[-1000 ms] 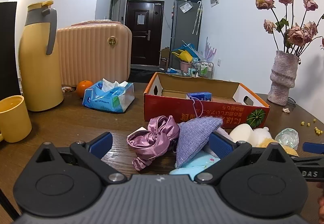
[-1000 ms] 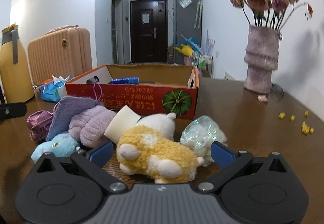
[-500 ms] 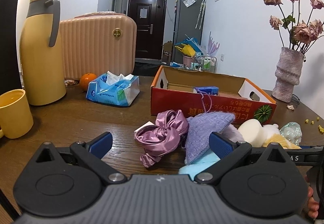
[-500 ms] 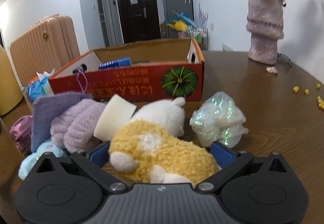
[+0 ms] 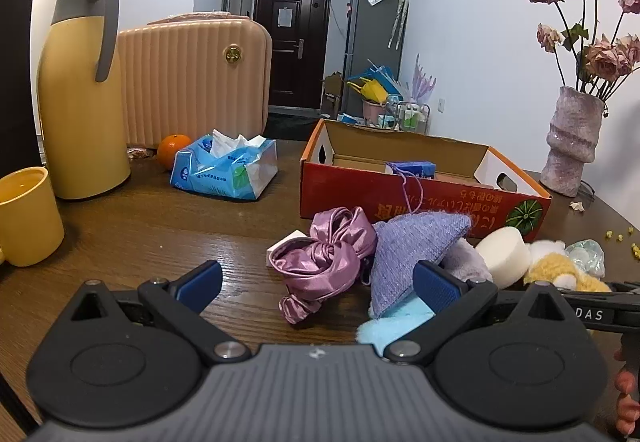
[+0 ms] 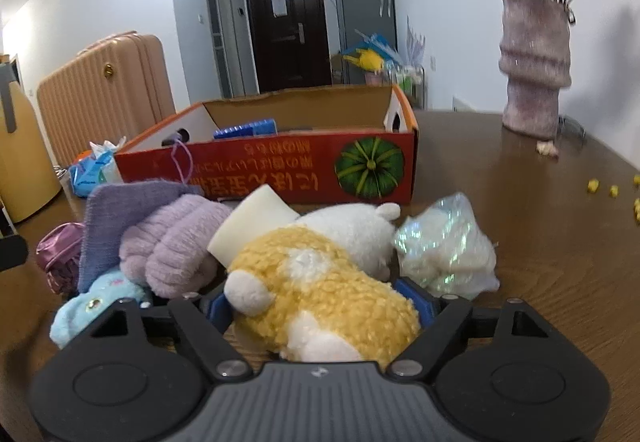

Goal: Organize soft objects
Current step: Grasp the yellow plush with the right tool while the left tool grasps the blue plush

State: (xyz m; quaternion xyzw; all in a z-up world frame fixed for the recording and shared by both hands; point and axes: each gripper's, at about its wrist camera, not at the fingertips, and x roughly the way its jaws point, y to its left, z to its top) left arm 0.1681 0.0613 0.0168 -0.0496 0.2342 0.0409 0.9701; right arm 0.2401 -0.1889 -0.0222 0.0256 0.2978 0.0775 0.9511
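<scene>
Left wrist view: your left hand-held gripper (image 5: 318, 282) hovers with jaws wide apart, empty, above the table (image 5: 140, 226); the pink satin scrunchie (image 5: 324, 258) and purple knit pouch (image 5: 408, 250) lie just ahead.

Right wrist view: your right hand-held gripper (image 6: 320, 306) has just been closing, its pads now against the yellow plush toy (image 6: 320, 290), near the red cardboard box (image 6: 280, 166).
</scene>
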